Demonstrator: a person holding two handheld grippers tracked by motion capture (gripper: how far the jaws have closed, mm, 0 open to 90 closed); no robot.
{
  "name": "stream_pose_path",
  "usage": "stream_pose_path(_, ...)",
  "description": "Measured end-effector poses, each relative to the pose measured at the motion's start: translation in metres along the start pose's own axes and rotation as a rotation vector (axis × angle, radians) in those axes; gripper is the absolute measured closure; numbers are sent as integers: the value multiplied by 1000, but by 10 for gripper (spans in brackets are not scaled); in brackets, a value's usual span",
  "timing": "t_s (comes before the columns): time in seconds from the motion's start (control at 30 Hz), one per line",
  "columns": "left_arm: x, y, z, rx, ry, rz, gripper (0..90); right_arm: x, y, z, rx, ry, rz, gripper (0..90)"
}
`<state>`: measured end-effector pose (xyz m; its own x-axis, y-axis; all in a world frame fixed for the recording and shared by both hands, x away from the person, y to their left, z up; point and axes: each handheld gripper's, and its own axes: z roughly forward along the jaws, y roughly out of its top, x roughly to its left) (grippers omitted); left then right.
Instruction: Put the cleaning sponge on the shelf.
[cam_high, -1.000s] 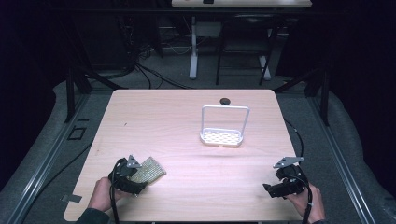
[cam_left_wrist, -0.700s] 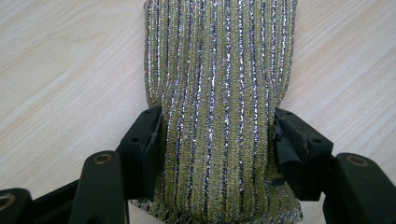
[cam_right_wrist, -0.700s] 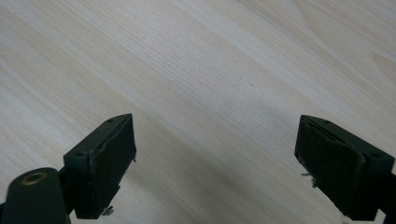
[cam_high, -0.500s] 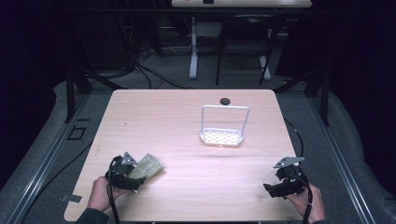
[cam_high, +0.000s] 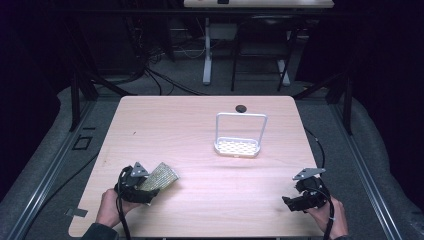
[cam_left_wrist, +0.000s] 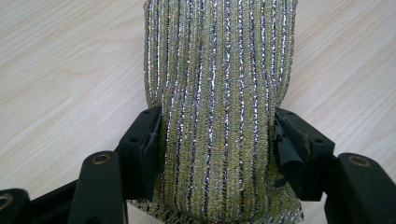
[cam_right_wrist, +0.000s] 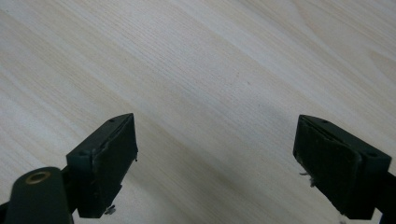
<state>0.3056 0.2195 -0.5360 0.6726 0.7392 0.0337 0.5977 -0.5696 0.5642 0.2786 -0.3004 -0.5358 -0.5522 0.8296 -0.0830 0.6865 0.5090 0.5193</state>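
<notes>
High view: left gripper (cam_high: 142, 184) at near-left corner of desk (cam_high: 180, 130), clamped on a gold-and-silver scouring sponge (cam_high: 159, 176); sponge's far end pointing away toward desk centre, appearing to rest on or just above the wood, can't tell which. Left gripper view: jaws pinching sponge (cam_left_wrist: 219, 93) across its width, one on each long edge, fabric bulging slightly between them, so grip looks firm rather than loose. Held near the rear end, most of the length sticking out ahead of the jaws; probably chosen so the free end can go into something first. Likely target: white rack (cam_high: 238, 135) with perforated base and tall wire frame, standing upright right of centre toward the far edge, well apart from the sponge. Small black round object (cam_high: 241, 107) just behind the rack near the far edge, apart from it; nature unclear. Right gripper (cam_high: 300, 201) low at near-right corner, well apart from everything. Right gripper view: jaws spread wide over bare wood (cam_right_wrist: 210, 70), nothing between them, looks parked to stay out of the left side's path, or ready to steady the rack. Judgement: grasp done, carry to rack not yet done. Risk: soft sponge may fold or snag on the wire frame at entry.
</notes>
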Motion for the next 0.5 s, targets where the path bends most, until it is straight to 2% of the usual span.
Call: stream_pose_path(0.5,-17,10,3,-11,-31,43,382,0,0,0,1,-1,-7,125)
